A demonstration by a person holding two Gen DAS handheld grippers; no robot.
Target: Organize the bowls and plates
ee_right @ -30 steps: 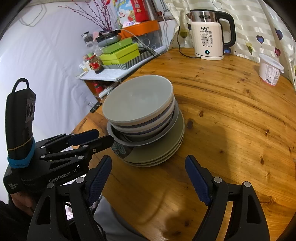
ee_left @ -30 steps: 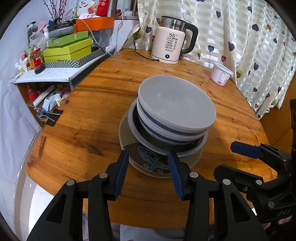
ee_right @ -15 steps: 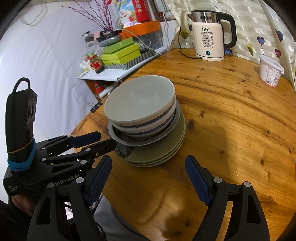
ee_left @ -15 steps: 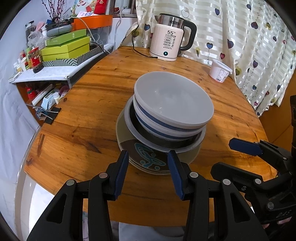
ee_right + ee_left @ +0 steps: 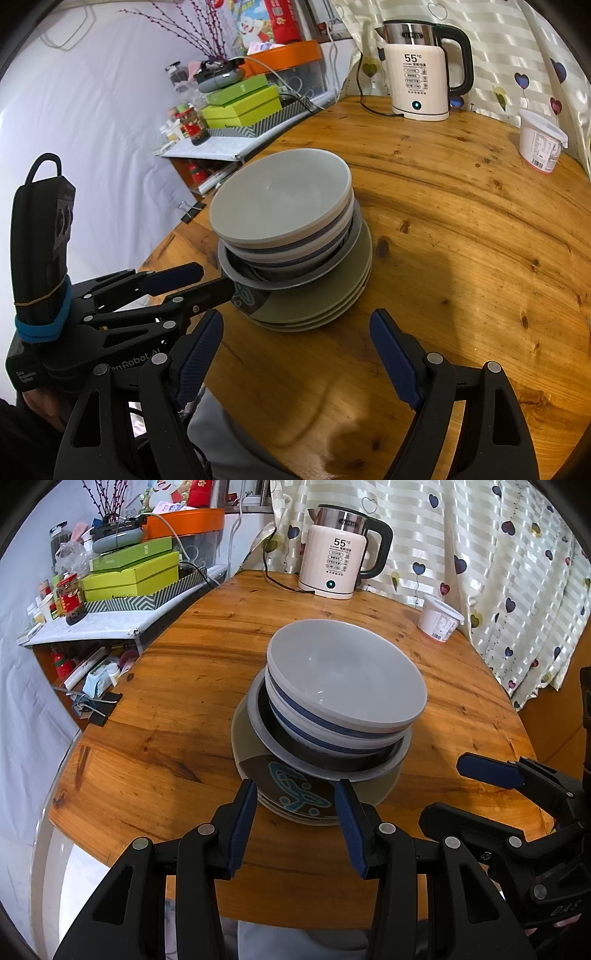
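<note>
The left gripper [image 5: 295,823] hangs just in front of the stack of dishes, its jaws partly spread with nothing between them; the near rim of the plates [image 5: 295,805] shows in the gap, and the pads do not press on it. The right gripper [image 5: 295,354] stands wide apart, also empty, a little back from the stack and to its right side, over bare wood.

The stack sits near the front edge of the round wooden table [image 5: 177,716]. At the bottom lie several flat olive plates, the top one with a dark centre and a pale blue pattern. On them rests a shallow grey dish [image 5: 384,768] with a dark inside, set off toward the far right of the plates. Nested in it are bowls with blue bands, and the top bowl [image 5: 343,675] is white-grey and holds nothing.

Farther back on the table stand a cream electric kettle [image 5: 336,565] and, to its right, a small white tub [image 5: 439,620] with its lid on. A curtain with hearts [image 5: 498,565] hangs behind them. To the left, a side shelf [image 5: 88,626] carries green boxes [image 5: 133,576] and small jars.
</note>
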